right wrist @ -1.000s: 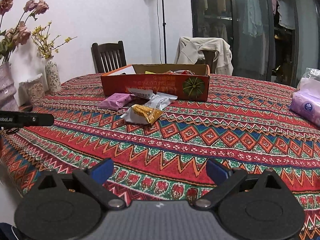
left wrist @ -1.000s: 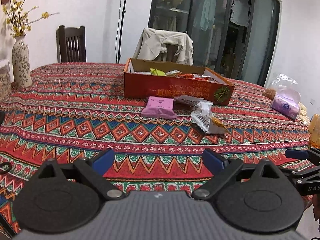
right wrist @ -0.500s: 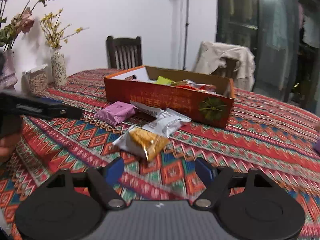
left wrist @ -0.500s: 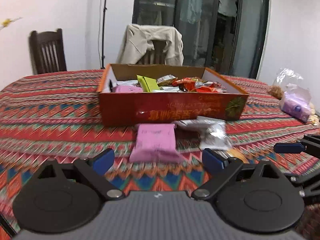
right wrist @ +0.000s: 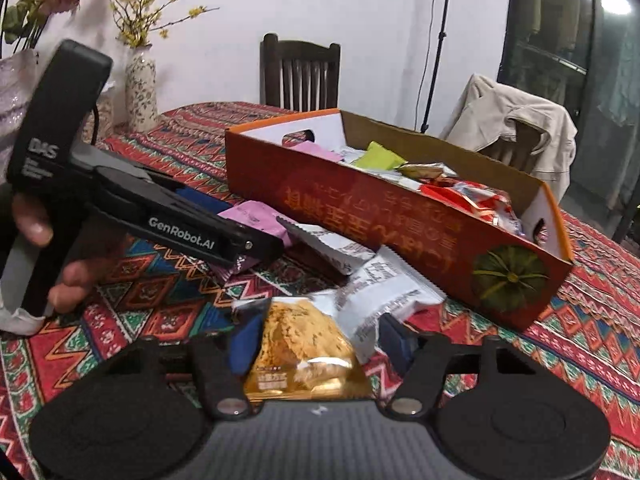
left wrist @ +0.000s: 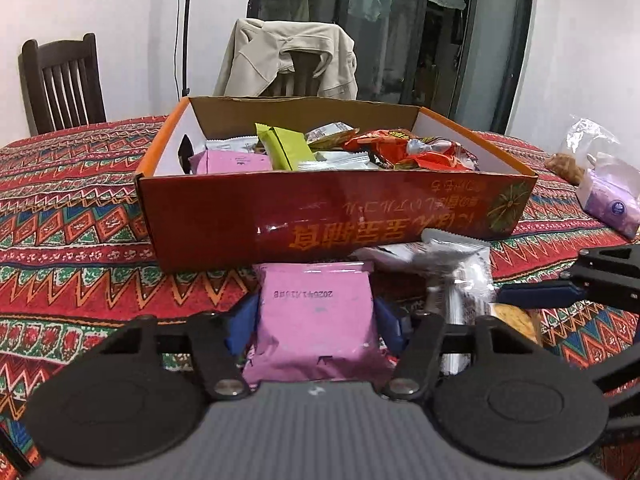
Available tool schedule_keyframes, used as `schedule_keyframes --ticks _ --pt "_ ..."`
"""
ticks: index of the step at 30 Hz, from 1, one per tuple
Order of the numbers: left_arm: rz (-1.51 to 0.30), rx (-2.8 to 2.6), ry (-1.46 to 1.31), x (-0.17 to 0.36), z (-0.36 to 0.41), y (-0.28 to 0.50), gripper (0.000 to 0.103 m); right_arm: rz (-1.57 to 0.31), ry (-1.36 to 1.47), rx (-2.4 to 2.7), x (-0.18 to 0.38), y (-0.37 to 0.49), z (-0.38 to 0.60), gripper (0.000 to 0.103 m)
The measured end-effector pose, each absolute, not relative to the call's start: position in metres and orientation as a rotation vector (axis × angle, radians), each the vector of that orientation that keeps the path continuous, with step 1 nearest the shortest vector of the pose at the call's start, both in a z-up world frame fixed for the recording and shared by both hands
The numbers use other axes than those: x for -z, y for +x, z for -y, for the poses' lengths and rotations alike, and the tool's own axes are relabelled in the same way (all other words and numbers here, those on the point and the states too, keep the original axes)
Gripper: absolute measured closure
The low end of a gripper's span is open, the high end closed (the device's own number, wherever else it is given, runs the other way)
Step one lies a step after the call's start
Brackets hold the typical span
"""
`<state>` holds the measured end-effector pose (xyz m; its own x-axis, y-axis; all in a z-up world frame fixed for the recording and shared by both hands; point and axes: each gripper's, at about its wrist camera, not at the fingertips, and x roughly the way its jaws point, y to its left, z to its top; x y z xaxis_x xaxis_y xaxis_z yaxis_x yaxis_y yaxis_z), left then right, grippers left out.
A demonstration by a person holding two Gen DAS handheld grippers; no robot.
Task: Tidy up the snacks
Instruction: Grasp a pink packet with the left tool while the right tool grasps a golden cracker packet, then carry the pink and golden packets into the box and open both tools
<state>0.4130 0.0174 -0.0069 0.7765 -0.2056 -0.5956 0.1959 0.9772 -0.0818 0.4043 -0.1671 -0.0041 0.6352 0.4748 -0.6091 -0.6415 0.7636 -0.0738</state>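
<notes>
**Two tools closing on packets in front of the snack box**

The orange box stands on the patterned table, holding several snacks. Three packets lie just in front of it: one pink packet, one white packet, one golden packet. The left tool is closing, pads against the pink packet's sides. The right tool is closing around the golden packet.
</notes>
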Motion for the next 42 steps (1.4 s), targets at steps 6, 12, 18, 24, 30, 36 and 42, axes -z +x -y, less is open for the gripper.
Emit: schedule_keyframes --ticks 6,12,18,24,30,36,42 --pt "-0.658 0.169 0.017 -0.001 -0.02 0.398 0.04 -0.62 -0.275 -0.644 0.004 0.395 0.166 0.056" --pt "-0.627 0.135 -0.085 -0.019 -0.035 0.334 0.04 -0.626 -0.258 -0.612 0.002 0.351 0.179 0.058" --pt "-0.648 0.105 -0.177 -0.02 -0.032 0.274 0.04 -0.651 -0.199 -0.551 0.003 0.3 0.209 0.058" --pt "-0.628 0.108 -0.145 -0.027 -0.018 0.252 0.04 -0.652 -0.167 -0.486 0.002 0.273 0.234 0.058" --pt "-0.597 0.115 -0.129 -0.035 -0.012 0.24 0.04 -0.626 -0.138 -0.47 -0.002 0.256 0.245 0.058" --pt "-0.595 0.109 -0.135 -0.035 -0.014 0.236 0.04 -0.618 -0.13 -0.458 -0.003 0.25 0.249 0.058" --pt "-0.599 0.104 -0.145 -0.034 -0.017 0.239 0.04 -0.618 -0.122 -0.446 -0.002 0.254 0.25 0.058"
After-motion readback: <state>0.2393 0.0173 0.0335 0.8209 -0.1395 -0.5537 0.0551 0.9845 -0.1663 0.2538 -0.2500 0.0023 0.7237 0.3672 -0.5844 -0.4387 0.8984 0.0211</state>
